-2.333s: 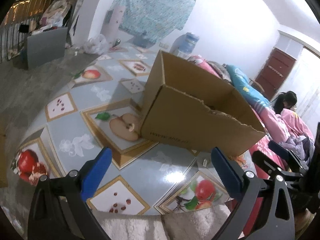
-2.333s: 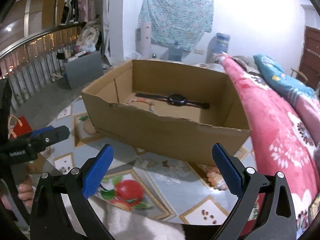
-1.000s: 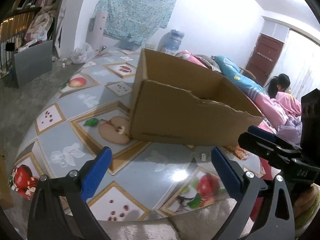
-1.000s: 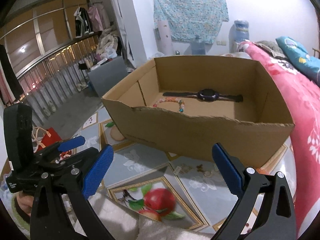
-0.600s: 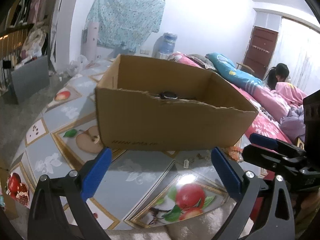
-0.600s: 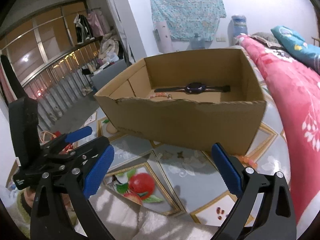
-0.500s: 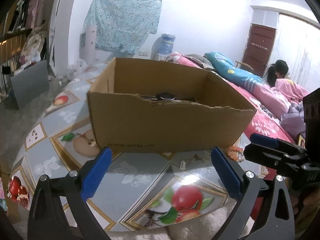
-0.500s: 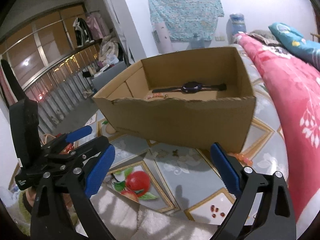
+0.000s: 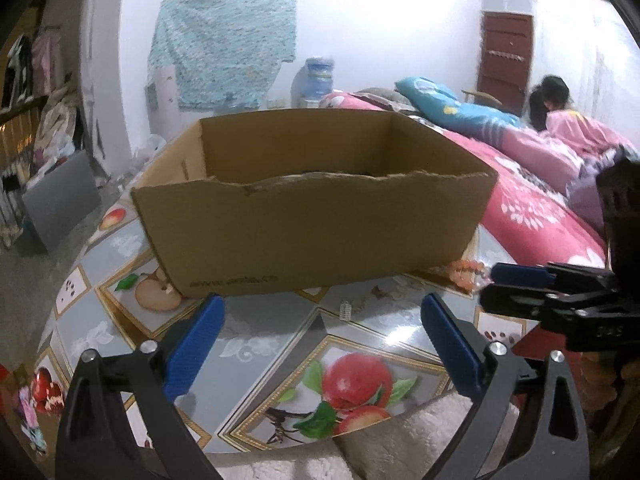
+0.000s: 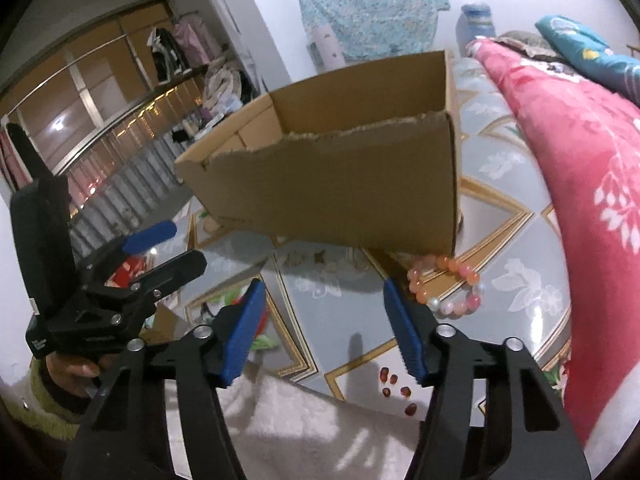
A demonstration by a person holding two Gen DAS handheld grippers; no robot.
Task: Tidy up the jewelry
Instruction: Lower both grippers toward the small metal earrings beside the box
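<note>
Approaching a pickup, judged: left gripper (image 9: 320, 344) stands apart and empty; one cardboard box (image 10: 340, 184) sits mid-table; right gripper (image 10: 324, 324) is closing on nothing, one pink bead bracelet (image 10: 448, 284) lying just right of its tips. Next move requires shifting right.

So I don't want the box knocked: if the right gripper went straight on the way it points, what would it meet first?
Probably the patterned tabletop just short of the cardboard box; depth is unclear. The right gripper, jaws closing on nothing, has the pink bead bracelet off to its right.
</note>
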